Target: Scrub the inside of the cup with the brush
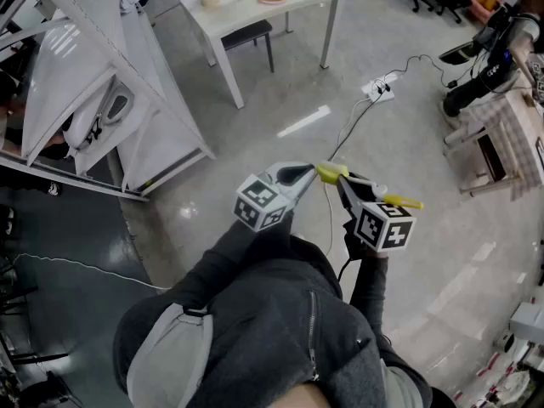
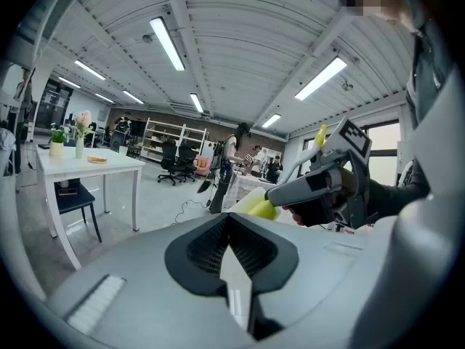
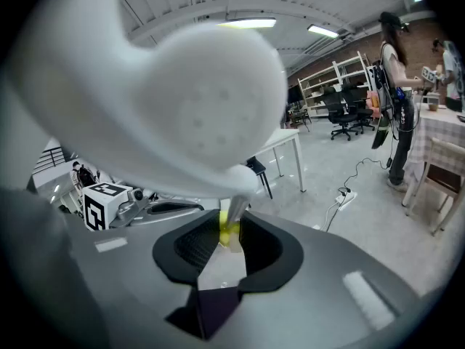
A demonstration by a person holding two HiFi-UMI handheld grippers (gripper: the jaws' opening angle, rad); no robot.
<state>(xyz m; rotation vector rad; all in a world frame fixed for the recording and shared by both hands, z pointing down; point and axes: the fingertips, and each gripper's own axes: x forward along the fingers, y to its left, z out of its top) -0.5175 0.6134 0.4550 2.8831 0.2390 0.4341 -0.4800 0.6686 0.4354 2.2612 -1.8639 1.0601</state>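
Note:
I stand on a grey floor with both grippers held out close together in front of me. My right gripper (image 1: 342,182) is shut on a yellow brush (image 1: 332,173); its handle end (image 1: 405,201) sticks out to the right. In the right gripper view the jaws (image 3: 229,227) pinch the yellow neck (image 3: 229,233), and the big white brush head (image 3: 182,100) fills the upper picture. My left gripper (image 1: 306,173) is shut with nothing in it (image 2: 231,227), its tip just left of the brush (image 2: 256,208). No cup shows in any view.
A white table (image 1: 289,2) with small plants and a chair stands ahead. A power strip (image 1: 379,87) with a cable lies on the floor. White frames (image 1: 102,83) lean at the left, a cloth-covered wooden table (image 1: 514,130) at the right. A person (image 3: 396,93) stands far off.

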